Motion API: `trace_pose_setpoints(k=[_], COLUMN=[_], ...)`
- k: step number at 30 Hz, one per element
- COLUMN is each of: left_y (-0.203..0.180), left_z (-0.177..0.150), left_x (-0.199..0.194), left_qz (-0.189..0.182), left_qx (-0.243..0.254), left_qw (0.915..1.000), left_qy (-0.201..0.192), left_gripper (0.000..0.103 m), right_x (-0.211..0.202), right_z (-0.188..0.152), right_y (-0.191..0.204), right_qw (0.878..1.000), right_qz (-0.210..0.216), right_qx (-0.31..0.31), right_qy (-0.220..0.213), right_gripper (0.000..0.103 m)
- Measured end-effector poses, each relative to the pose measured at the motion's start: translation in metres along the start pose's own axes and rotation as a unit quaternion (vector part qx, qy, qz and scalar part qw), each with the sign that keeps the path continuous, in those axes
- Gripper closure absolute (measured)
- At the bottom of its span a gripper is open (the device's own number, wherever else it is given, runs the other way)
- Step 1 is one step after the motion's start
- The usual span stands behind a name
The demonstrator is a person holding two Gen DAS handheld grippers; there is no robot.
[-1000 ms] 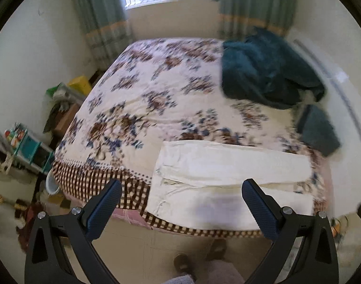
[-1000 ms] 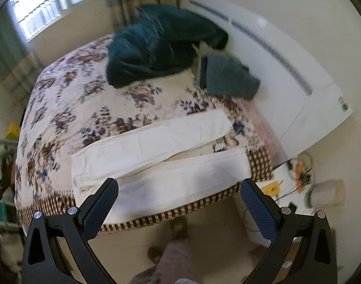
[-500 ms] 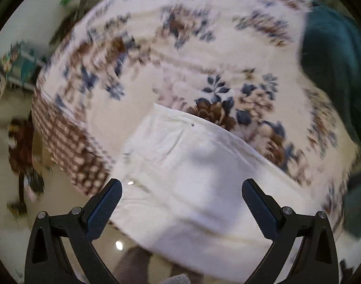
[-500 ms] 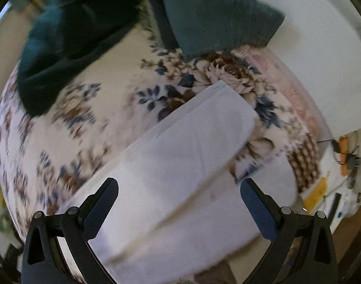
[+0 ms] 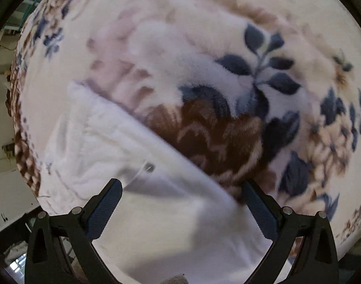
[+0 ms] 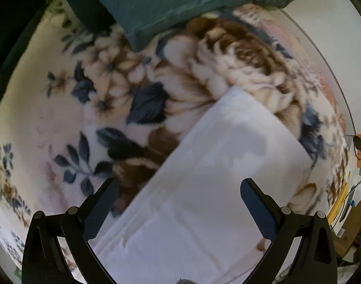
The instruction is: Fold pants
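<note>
White pants lie flat on a floral bedspread. The left wrist view shows their waist end point(image 5: 123, 156) with a small button point(image 5: 149, 167) near the far edge. My left gripper point(image 5: 180, 187) is open, close above the waistband's far edge. The right wrist view shows the far leg's cuff end point(image 6: 232, 156). My right gripper point(image 6: 179, 187) is open, close above that leg, with its left finger over the bedspread.
The floral bedspread point(image 5: 204, 59) fills both views. A dark teal folded cloth point(image 6: 171, 2) lies just beyond the cuff. The bed's side edge, with a white wall panel point(image 6: 331, 28) and clutter on the floor point(image 6: 355, 189), is at the right.
Both grippers have dropped from high above the bed to close over the pants, the left towards the waist and the right towards the far cuff. Both stayed open.
</note>
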State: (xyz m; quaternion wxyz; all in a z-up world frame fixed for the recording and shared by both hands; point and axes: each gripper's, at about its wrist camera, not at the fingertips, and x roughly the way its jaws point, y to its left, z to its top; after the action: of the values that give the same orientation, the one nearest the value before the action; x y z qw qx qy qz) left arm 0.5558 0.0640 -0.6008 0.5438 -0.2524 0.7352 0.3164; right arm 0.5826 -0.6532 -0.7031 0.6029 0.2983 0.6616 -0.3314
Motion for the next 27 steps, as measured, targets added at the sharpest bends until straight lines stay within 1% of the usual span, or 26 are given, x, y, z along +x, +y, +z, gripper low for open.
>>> trace_pose_setpoints(k=[3,4,6,7,8,9,10,11,12,13,14,16,18,22,25,27], left_y=[-0.006,-0.008,-0.008,-0.008,-0.005,0.000,0.011,0.016,0.021,0.027,0.034,0.051,0.071,0.116,0.157,0.190], left_z=[0.004,0.005,0.007,0.011,0.011,0.013,0.012,0.010,0.008,0.005,0.001,-0.008,-0.020,-0.052,-0.087,-0.110], left_x=[0.005,0.005,0.004,0.004,0.001,0.000,-0.004,-0.008,-0.013,-0.017,-0.022,-0.033,-0.049,-0.078,-0.084,-0.084], left_qz=[0.011,0.014,0.006,-0.001,-0.009,-0.016,-0.020,-0.029,-0.042,-0.056,-0.073,-0.111,-0.149,-0.205,-0.244,-0.272], left_qx=[0.000,0.002,0.002,0.002,0.002,0.006,0.015,0.021,0.025,0.028,0.031,0.036,0.039,0.037,0.027,0.019], left_qw=[0.9999,0.9999,1.0000,0.9999,0.9996,0.9992,0.9986,0.9978,0.9967,0.9953,0.9935,0.9883,0.9815,0.9683,0.9582,0.9513], left_qy=[0.001,0.001,-0.007,-0.017,-0.026,-0.035,-0.048,-0.056,-0.065,-0.074,-0.081,-0.098,-0.114,-0.138,-0.147,-0.145], left_gripper=[0.000,0.001,0.011,0.027,0.040,0.048,0.063,0.069,0.073,0.079,0.082,0.085,0.086,0.087,0.088,0.088], right_x=[0.014,0.018,0.025,0.029,0.032,0.033,0.034,0.034,0.033,0.031,0.025,0.010,-0.011,-0.056,-0.093,-0.112], right_z=[0.005,0.007,0.007,0.007,0.006,0.006,0.004,0.003,0.000,-0.002,-0.006,-0.013,-0.024,-0.050,-0.083,-0.100], right_y=[0.012,0.014,0.017,0.016,0.015,0.013,0.011,0.008,0.005,0.002,-0.002,-0.007,-0.014,-0.039,-0.070,-0.106], right_qw=[1.000,1.000,0.999,0.999,0.999,0.998,0.998,0.998,0.998,0.998,0.998,0.999,0.999,0.997,0.995,0.994], right_qz=[-0.012,-0.014,-0.014,-0.013,-0.014,-0.011,-0.004,0.000,0.012,0.023,0.028,0.034,0.043,0.069,0.088,0.096], right_qx=[-0.010,-0.012,-0.012,-0.011,-0.009,-0.006,-0.003,-0.003,0.000,0.003,0.006,0.002,-0.010,-0.016,-0.011,-0.006], right_qy=[0.014,0.018,0.032,0.044,0.050,0.054,0.057,0.057,0.058,0.058,0.053,0.036,0.013,-0.023,-0.045,-0.059], right_gripper=[0.001,0.003,0.011,0.019,0.029,0.036,0.050,0.069,0.081,0.095,0.096,0.098,0.098,0.099,0.099,0.099])
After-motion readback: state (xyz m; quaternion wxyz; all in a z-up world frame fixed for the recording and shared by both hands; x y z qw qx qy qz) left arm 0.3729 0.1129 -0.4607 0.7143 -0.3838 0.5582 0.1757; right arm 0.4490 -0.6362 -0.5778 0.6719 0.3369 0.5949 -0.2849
